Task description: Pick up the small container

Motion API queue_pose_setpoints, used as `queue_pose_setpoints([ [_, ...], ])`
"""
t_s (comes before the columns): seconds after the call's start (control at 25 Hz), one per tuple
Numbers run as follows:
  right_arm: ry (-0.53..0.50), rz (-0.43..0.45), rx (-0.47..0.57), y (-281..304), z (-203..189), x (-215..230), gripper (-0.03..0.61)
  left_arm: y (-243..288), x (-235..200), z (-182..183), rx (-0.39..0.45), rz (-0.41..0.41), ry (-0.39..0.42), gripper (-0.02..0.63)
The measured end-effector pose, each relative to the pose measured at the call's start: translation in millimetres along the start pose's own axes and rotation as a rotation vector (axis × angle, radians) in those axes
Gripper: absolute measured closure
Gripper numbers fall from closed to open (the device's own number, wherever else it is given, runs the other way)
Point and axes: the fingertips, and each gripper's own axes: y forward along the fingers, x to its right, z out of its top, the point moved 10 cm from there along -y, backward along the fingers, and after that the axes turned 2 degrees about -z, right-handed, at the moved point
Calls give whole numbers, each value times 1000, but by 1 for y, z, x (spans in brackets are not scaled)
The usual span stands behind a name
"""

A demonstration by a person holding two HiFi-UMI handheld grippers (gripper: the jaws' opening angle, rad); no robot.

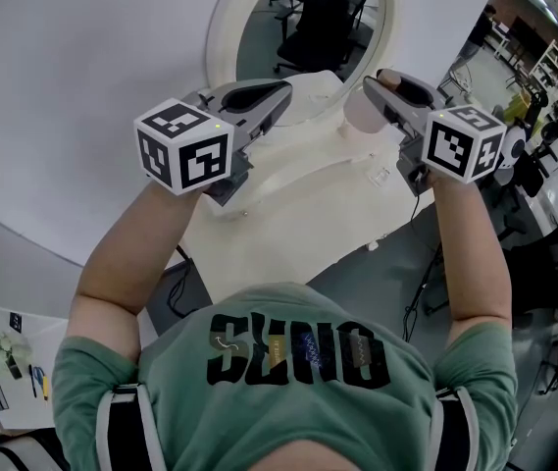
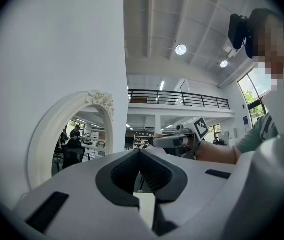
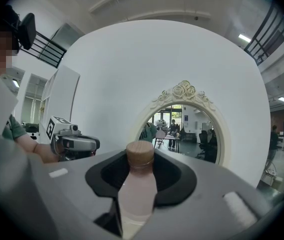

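Note:
The small container [image 3: 137, 189] is a pale pink bottle with a tan cap [image 3: 140, 152]. It stands upright between the jaws of my right gripper [image 3: 141, 159], which is shut on its body, and it is held up in the air. In the head view the right gripper [image 1: 383, 79] is raised at the right, with the pale bottle [image 1: 360, 112] showing just beside its jaws. My left gripper [image 1: 280, 92] is held up at the left at about the same height. In its own view the left gripper [image 2: 140, 153] has its jaw tips together with nothing between them.
An oval mirror with a white ornate frame [image 1: 222, 29] stands against the white wall behind a white table [image 1: 288, 214]. The mirror frame [image 3: 184, 91] is straight ahead of the right gripper. Office chairs and shelves stand at the right [image 1: 543, 155].

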Motion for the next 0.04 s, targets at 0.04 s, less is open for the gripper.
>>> queue_pose_setpoints([
  [0.04,-1,0,0,0,0,0,436,0,0,0,0,0,0,611],
])
